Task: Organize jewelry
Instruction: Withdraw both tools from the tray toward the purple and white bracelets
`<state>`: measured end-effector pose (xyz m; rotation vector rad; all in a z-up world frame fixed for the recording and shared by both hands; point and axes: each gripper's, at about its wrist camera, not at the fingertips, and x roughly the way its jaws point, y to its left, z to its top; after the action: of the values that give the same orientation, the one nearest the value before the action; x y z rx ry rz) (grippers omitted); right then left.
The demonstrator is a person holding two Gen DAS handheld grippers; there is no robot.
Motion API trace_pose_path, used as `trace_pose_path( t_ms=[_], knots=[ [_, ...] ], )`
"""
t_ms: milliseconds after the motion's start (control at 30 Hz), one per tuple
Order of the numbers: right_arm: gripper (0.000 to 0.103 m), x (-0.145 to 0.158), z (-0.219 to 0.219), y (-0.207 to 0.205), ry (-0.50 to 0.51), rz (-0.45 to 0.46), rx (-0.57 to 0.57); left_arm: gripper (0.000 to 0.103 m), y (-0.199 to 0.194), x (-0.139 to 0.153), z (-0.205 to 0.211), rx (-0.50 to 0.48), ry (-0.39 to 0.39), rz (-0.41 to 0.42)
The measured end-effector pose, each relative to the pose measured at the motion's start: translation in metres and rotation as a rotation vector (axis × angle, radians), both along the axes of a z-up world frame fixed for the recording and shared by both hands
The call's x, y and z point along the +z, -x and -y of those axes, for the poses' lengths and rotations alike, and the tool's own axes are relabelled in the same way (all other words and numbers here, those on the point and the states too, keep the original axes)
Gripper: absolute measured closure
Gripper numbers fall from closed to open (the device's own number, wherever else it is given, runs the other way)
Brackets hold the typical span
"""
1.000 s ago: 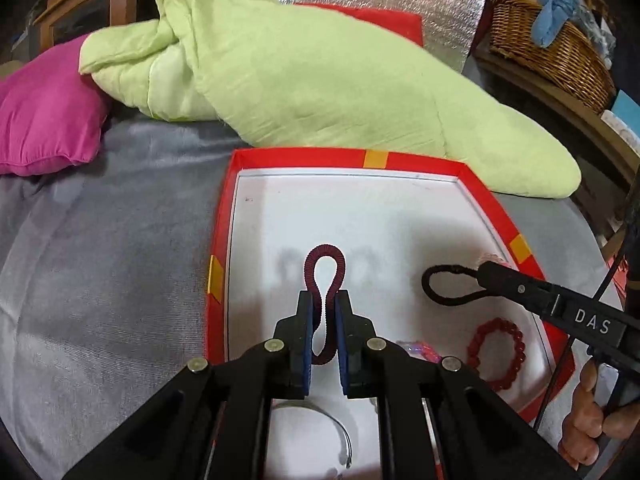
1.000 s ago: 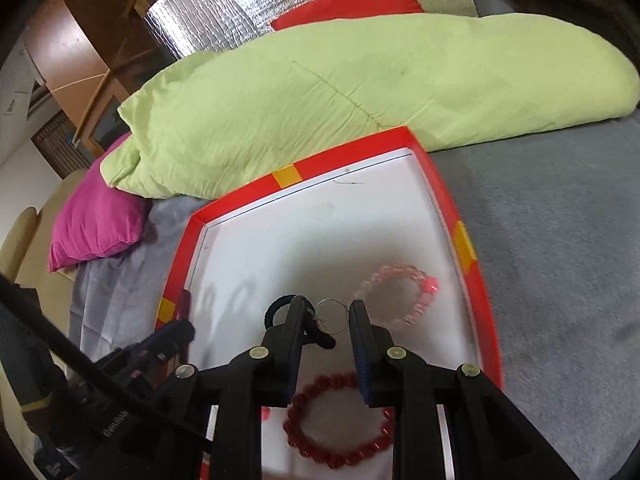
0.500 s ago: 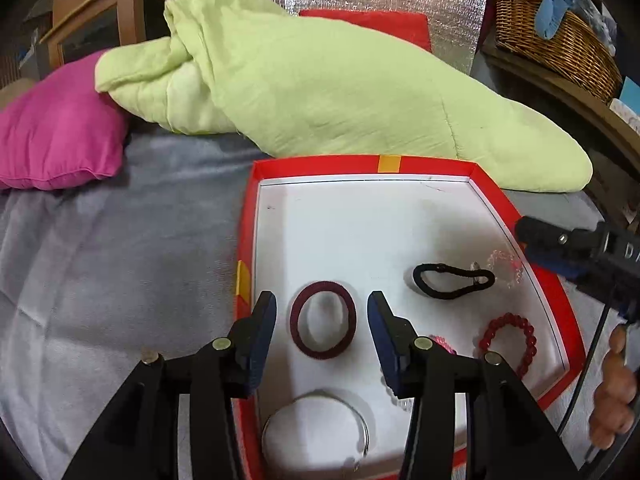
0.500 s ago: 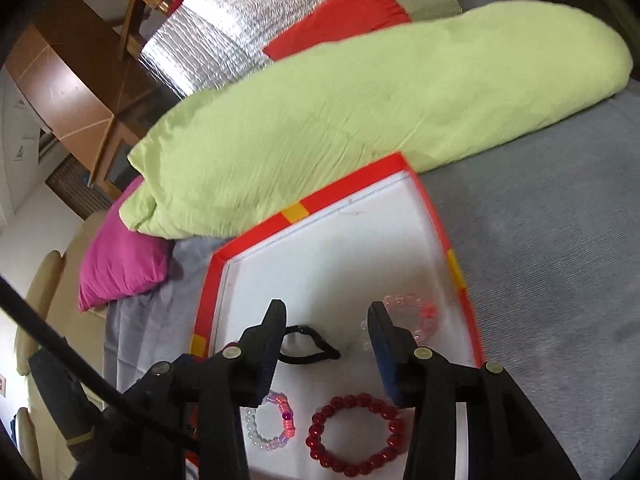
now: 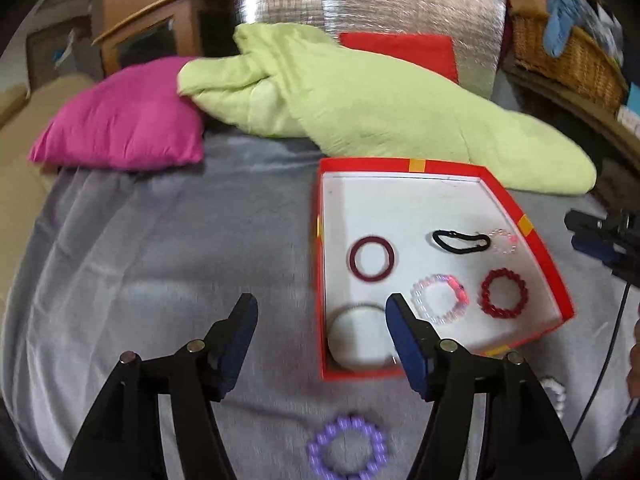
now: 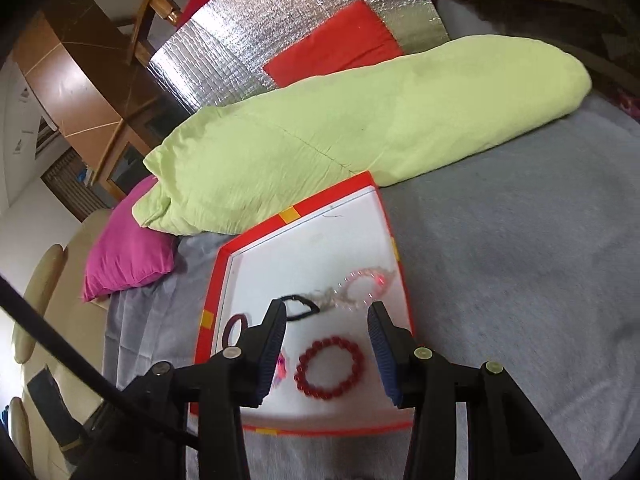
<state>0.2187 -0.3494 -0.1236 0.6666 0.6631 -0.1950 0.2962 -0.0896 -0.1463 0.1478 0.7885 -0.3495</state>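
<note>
A red box with a white floor (image 5: 400,165) lies on the grey bed cover. In it are a dark red ring (image 5: 372,259), a black hair tie (image 5: 460,241), a red bead bracelet (image 5: 504,293) and two clear pink bead bracelets (image 5: 440,299). A purple bead bracelet (image 5: 347,451) lies on the cover in front of the box. My left gripper (image 5: 320,304) hangs above the box's near left corner, its jaws opening with nothing between them. My right gripper (image 6: 327,312) stands open and empty above the red bead bracelet (image 6: 329,368) and the hair tie (image 6: 298,306).
A light green duvet (image 5: 380,108) lies behind the box, with a magenta pillow (image 5: 120,124) to its left. A red cushion (image 5: 400,52) and a silver foil panel (image 5: 360,4) stand at the back. A wicker basket (image 5: 568,60) sits on a shelf at right. A white bead bracelet (image 5: 554,392) lies near the box.
The left gripper let go of the dark red ring and the right one let go of the black hair tie. Both opened and drew back and up from the box.
</note>
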Motion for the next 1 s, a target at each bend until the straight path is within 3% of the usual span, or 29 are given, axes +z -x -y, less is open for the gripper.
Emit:
trace_pose_path(
  t_ms=[233,500,700,833,1000],
  knots=[
    [0.057,-0.006,0.002,0.051,-0.034,-0.028,-0.019,0.035,0.034,-0.009,-0.020,0.029,0.030,-0.057],
    [0.057,-0.024,-0.004,0.096,-0.007,-0.131,-0.005,0.035,0.067,-0.021,-0.031,0.024,-0.025,-0.067],
    [0.057,-0.039,-0.005,0.105,0.060,-0.204,-0.011,0.035,0.072,-0.018,-0.040,0.030,-0.057,-0.031],
    [0.057,-0.042,-0.011,0.103,0.109,-0.228,-0.018,0.035,0.067,-0.017,-0.049,0.041,-0.007,-0.063],
    [0.057,-0.044,-0.032,0.097,0.182,-0.243,0.035,0.035,0.065,-0.019,-0.052,0.038,-0.016,-0.082]
  ],
)
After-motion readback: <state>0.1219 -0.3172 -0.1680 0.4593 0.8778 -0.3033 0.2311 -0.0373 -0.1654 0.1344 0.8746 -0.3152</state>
